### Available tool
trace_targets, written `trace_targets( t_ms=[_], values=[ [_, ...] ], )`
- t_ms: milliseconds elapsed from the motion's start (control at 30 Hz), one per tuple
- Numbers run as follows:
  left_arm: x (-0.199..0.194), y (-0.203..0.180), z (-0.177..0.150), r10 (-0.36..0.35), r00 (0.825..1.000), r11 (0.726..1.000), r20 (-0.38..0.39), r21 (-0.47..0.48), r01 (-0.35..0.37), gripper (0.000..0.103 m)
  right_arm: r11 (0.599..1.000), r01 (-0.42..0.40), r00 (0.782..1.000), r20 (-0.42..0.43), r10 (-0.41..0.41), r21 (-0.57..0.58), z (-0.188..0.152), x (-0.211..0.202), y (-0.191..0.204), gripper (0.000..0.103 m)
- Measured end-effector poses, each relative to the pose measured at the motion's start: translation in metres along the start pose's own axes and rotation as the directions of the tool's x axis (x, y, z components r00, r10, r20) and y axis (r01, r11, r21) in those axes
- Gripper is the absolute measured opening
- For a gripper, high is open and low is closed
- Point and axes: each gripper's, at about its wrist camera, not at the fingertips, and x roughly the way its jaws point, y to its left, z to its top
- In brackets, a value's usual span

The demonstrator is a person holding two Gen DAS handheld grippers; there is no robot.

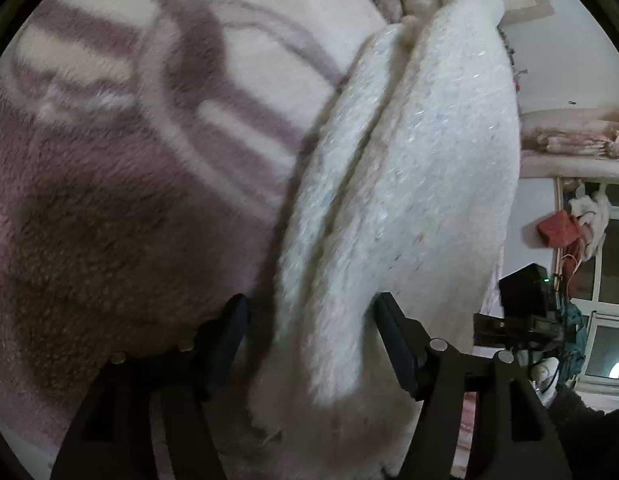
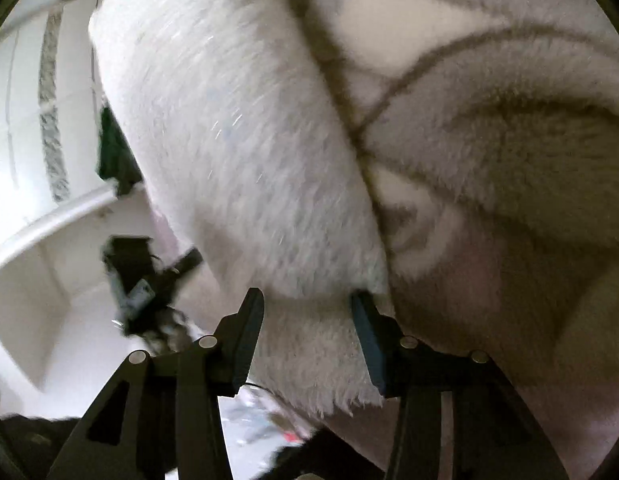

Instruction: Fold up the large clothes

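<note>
A thick white fluffy garment (image 1: 409, 168) hangs or lies folded in thick layers across a mauve and cream patterned blanket (image 1: 121, 160). My left gripper (image 1: 309, 312) has its jaws set wide around a thick fold of the garment, which fills the gap between them. In the right wrist view the same white garment (image 2: 237, 152) fills the middle, with the blanket (image 2: 489, 140) to its right. My right gripper (image 2: 309, 304) also holds a thick edge of the garment between its fingers. The other gripper (image 2: 145, 280) shows blurred at the left.
In the left wrist view a window (image 1: 605, 280), a red item (image 1: 557, 228) and folded bedding on a shelf (image 1: 573, 144) are at the right. The other gripper (image 1: 525, 308) shows there too. White cupboard shelves (image 2: 49, 200) stand left in the right wrist view.
</note>
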Motion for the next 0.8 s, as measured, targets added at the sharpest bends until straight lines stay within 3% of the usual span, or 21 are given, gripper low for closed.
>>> trace_targets(
  t_ms=[100, 233, 300, 367, 433, 467, 533, 600, 733, 800],
  values=[
    [-0.004, -0.014, -0.003, -0.009, 1.0, 0.999, 0.014, 0.05, 0.008, 0.061, 1.0, 0.012, 1.0, 0.011, -0.012, -0.004, -0.002, 0.001, 0.001, 0.05],
    [0.004, -0.024, -0.007, -0.008, 1.0, 0.997, -0.002, 0.081, 0.009, 0.053, 0.993, 0.119, 0.991, 0.07, -0.118, -0.012, -0.012, -0.02, -0.002, 0.05],
    [0.005, -0.027, -0.009, 0.004, 1.0, 0.996, 0.02, 0.091, -0.005, 0.046, 0.999, 0.046, 0.997, 0.054, -0.047, 0.013, -0.012, -0.015, -0.017, 0.05],
    [0.003, -0.029, -0.008, -0.014, 0.999, 0.997, 0.039, 0.073, 0.012, 0.023, 0.998, -0.059, 0.997, 0.044, 0.058, 0.033, -0.006, 0.011, -0.021, 0.05],
    [-0.006, -0.026, -0.007, -0.039, 0.998, 0.998, 0.05, 0.042, 0.037, 0.016, 0.996, -0.083, 0.994, 0.07, 0.083, 0.008, -0.007, 0.029, -0.016, 0.051],
    [-0.012, -0.027, -0.007, -0.052, 0.997, 0.998, 0.057, 0.033, 0.05, 0.015, 0.995, -0.098, 0.992, 0.084, 0.097, 0.009, -0.007, 0.036, -0.013, 0.05],
    [-0.027, -0.025, -0.008, -0.068, 0.995, 0.997, 0.067, 0.03, 0.066, 0.014, 0.984, -0.173, 0.978, 0.124, 0.168, 0.035, -0.011, 0.044, -0.006, 0.029],
    [-0.043, -0.032, -0.009, -0.08, 0.993, 0.996, 0.083, 0.032, 0.078, 0.013, 0.974, -0.223, 0.964, 0.155, 0.215, 0.034, -0.021, 0.04, 0.003, 0.022],
    [-0.076, -0.05, -0.012, -0.126, 0.983, 0.992, 0.131, 0.013, 0.126, 0.013, 0.946, -0.321, 0.935, 0.172, 0.309, 0.045, -0.039, 0.022, 0.044, 0.02],
    [-0.097, -0.069, -0.004, -0.172, 0.969, 0.985, 0.178, 0.002, 0.175, 0.013, 0.93, -0.365, 0.918, 0.182, 0.352, 0.039, -0.038, 0.001, 0.063, 0.02]
  ],
)
